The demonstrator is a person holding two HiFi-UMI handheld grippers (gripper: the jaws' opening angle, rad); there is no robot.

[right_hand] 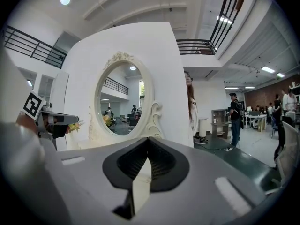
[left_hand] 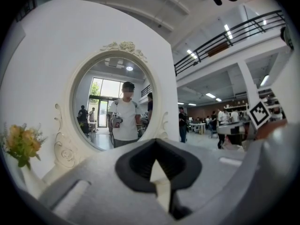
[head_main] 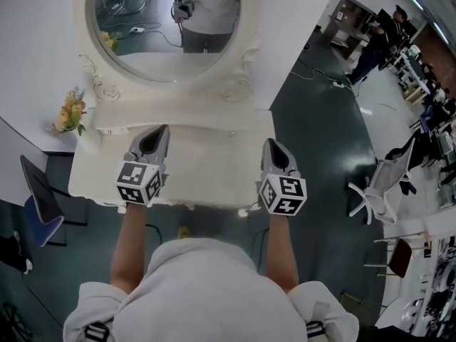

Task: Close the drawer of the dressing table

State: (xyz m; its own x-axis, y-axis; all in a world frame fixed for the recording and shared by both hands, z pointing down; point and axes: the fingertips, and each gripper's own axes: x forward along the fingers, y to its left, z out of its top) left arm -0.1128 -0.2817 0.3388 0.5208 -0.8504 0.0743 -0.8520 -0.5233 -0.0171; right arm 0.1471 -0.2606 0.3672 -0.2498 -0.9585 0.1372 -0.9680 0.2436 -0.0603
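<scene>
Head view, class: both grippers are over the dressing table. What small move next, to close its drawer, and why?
Probably lower the left gripper and right gripper to the dressing table's front edge. Both are shut, empty and level above its top, aimed at the mirror, not at the drawer front, unseen here.

I am holding my left gripper point(head_main: 158, 130) and right gripper point(head_main: 274, 144) side by side over the surface of the dressing table point(head_main: 206, 155), both facing the mirror point(head_main: 167, 27) standing behind it. Flowers point(head_main: 69, 112) are sitting at its far left, and a chair point(head_main: 39, 198) is standing left of the table.
</scene>
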